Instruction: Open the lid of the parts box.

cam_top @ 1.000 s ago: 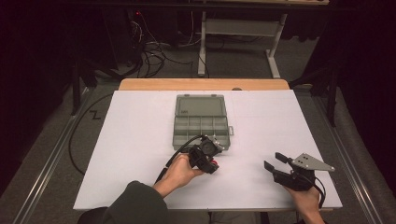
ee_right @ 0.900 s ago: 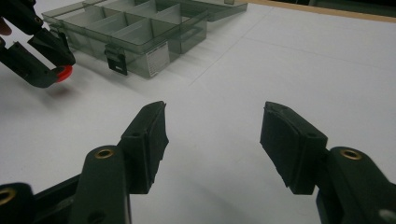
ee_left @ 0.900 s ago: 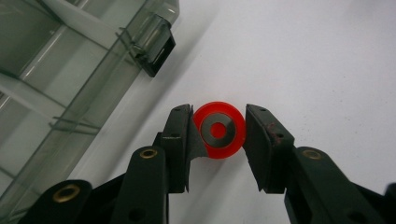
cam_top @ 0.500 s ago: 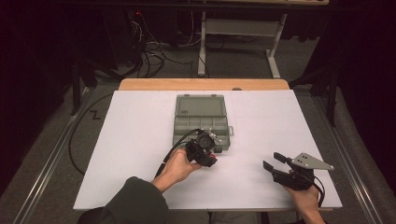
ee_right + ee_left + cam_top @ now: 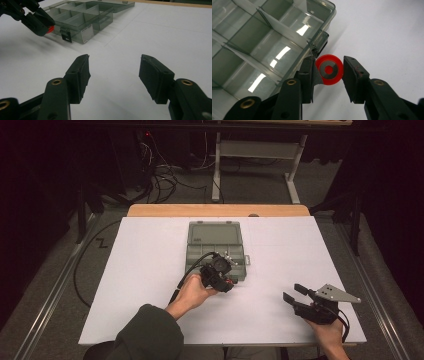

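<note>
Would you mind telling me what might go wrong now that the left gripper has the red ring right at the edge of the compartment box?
1. The left gripper holds the red ring by its rim, beside the compartment box and not over it; released here, it would probably land on the white table.
2. The ring sits close to the box's latch and wall, so moving across could knock it or shift the box.
3. The right gripper stands open and apart, so nothing steadies the box.

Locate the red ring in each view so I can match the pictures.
High view: red ring just below centre, at the left gripper tips, by the organizer box front edge.
Left gripper view: ring at centre, between the jaws.
Right gripper view: ring upper left.
Shared landmark: the box's front latch.
</note>
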The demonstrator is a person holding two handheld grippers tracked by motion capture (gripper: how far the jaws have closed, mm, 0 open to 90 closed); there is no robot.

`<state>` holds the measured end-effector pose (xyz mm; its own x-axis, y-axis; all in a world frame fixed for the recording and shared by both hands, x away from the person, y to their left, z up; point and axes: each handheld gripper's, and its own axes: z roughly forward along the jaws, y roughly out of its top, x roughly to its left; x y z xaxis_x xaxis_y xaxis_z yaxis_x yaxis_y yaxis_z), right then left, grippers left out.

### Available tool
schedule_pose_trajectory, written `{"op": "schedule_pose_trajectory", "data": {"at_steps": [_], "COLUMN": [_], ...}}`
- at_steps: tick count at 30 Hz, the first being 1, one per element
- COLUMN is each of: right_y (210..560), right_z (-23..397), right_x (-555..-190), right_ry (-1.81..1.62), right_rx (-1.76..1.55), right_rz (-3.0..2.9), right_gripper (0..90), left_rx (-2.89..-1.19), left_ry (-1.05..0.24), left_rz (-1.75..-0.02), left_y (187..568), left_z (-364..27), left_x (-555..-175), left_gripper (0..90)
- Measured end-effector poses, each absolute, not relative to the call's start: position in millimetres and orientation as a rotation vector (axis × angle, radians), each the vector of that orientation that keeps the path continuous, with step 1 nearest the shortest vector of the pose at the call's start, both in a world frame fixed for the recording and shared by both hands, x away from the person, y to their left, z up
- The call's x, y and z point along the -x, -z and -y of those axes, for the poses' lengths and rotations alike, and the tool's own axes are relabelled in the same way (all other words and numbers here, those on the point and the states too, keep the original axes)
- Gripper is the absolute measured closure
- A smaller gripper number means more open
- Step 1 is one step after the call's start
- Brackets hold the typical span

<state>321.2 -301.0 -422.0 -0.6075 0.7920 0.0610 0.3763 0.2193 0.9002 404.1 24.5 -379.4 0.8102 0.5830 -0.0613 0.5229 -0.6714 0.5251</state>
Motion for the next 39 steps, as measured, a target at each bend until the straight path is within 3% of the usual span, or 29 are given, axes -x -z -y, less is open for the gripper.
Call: {"op": "schedule_pose_trajectory", "data": {"at_steps": [39], "right_y": [421.5], "right_z": [300.9], "right_x": [-320.2], "right_ry": [-1.355], "right_rx": [-1.080], "right_rz": [-2.070], "right_gripper": [43.8], "left_rx": [-2.384], "left_ry": [-0.196], "left_rz": [-0.888], "left_y": [359.7], "left_z": [-40.6], "left_x": [-432.5], "left_gripper": [62.1]}}
